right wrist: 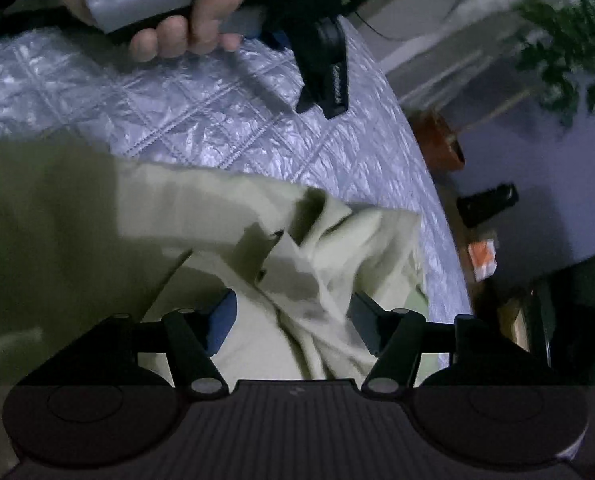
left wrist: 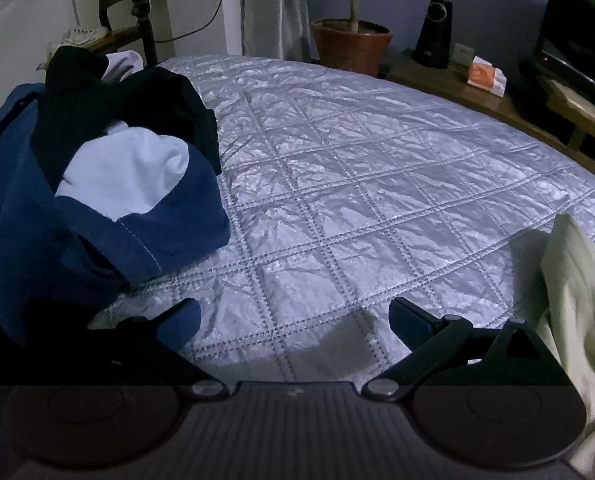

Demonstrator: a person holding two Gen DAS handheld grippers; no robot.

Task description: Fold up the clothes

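The right tool (right wrist: 291, 320) pinches a bunched fold of the pale green garment (right wrist: 225, 216), which lies on the quilted bed (right wrist: 201, 120) right under it. The left tool (left wrist: 293, 320) is spread wide and holds nothing, hanging over bare quilt. A pile of blue, black and white clothes (left wrist: 97, 168) sits just to its left.

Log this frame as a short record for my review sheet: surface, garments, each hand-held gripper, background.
surface: quilted silver bedspread
unfolded pile: blue, black and white clothes, heaped at the left edge
garment in work: pale green garment, rumpled, lying near the bed's edge
left hand-held gripper: open, over bare quilt, nothing between the fingers
right hand-held gripper: a bunched fold of the pale green garment between its fingers
background: potted plant, black speaker
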